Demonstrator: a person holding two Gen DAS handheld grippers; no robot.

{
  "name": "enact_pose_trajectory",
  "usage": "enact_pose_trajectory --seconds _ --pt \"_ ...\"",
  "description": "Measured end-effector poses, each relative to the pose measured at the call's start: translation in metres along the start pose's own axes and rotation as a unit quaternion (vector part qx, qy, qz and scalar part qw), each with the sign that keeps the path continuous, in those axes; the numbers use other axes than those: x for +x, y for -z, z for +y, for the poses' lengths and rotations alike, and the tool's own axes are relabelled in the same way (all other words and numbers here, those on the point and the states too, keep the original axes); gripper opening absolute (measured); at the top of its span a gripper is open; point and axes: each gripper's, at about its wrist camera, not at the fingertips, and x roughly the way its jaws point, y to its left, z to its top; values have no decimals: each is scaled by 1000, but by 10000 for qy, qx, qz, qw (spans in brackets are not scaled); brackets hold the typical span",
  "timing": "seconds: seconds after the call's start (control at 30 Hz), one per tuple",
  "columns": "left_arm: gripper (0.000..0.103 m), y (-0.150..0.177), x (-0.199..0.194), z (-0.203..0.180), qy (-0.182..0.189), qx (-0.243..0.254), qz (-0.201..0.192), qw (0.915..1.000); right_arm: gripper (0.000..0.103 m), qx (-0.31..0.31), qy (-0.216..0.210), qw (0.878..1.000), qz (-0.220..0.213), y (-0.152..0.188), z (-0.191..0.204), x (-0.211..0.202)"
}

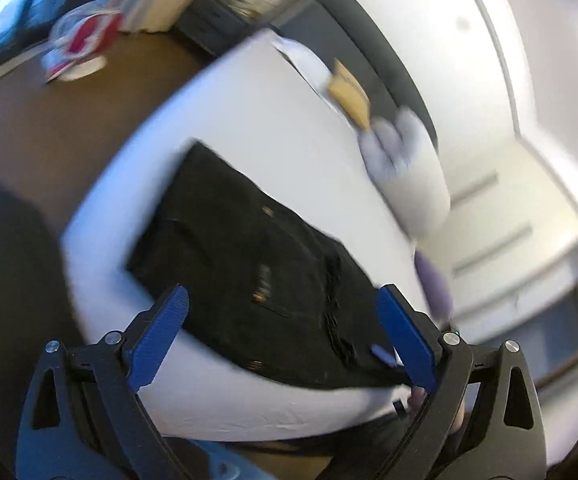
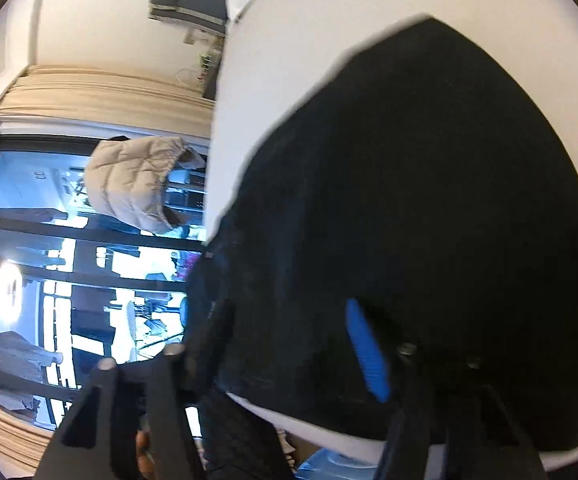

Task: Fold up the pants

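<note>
So the black pants point(image 1: 249, 264) are lying folded into a flat rectangle on the white bed point(image 1: 249, 128), down at the near end of the mattress. My left tongs point(image 1: 283, 308) are spread wide, blue pads on either side with nothing between them, just hanging over the near edge of the pants without touching. That view is pretty blurry. Further up the bed there's a tan thing point(image 1: 349, 96) and a pale grey bundle point(image 1: 393, 140) near the right side, well apart from the pants, but I can't make out what either one is. Dark brown floor point(image 1: 49, 128) off to the left.

From my right tongs point(image 2: 293, 340) the pants point(image 2: 429, 208) fill most of the picture. One blue pad shows against the fabric, the other finger is dark and hard to pick out, so they look partly apart, but I can't tell if any cloth is pinched. A beige puffy jacket point(image 2: 137, 180) hangs by the window point(image 2: 29, 264) on the left.
</note>
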Motion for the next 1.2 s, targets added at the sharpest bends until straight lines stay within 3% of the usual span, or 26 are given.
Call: enact_pose_trajectory --seconds 0.1,0.2,0.33,0.53,0.83,0.93,1.0,1.07,1.2 --pt "96 0 -1 29 14 -554 25 9985 72 -125 -484 9987 -117 2 26 -3" --pt "96 6 6 54 283 -1175 60 9927 72 -182 -762 9968 -149 4 38 -3" --pt "96 9 20 76 391 -1513 151 9876 72 -60 -1122 9936 -113 3 44 5" --pt "96 14 39 109 741 -2166 113 9734 72 -51 -1260 9920 23 7 49 14" --pt "93 8 52 126 1266 -2499 -8 9600 72 -36 -1351 9907 137 6 51 24" --pt "84 11 55 117 1309 -2562 -14 9577 72 -36 -1375 9903 186 7 50 27" --pt "70 11 54 115 1293 -2515 49 9592 72 -58 -1368 9903 227 7 52 31" --pt "44 13 60 112 1254 -2496 222 9599 72 -93 -1345 9905 272 4 55 34" --pt "33 12 66 102 1094 -2304 367 9662 72 -217 -1179 9920 386 -6 65 42"
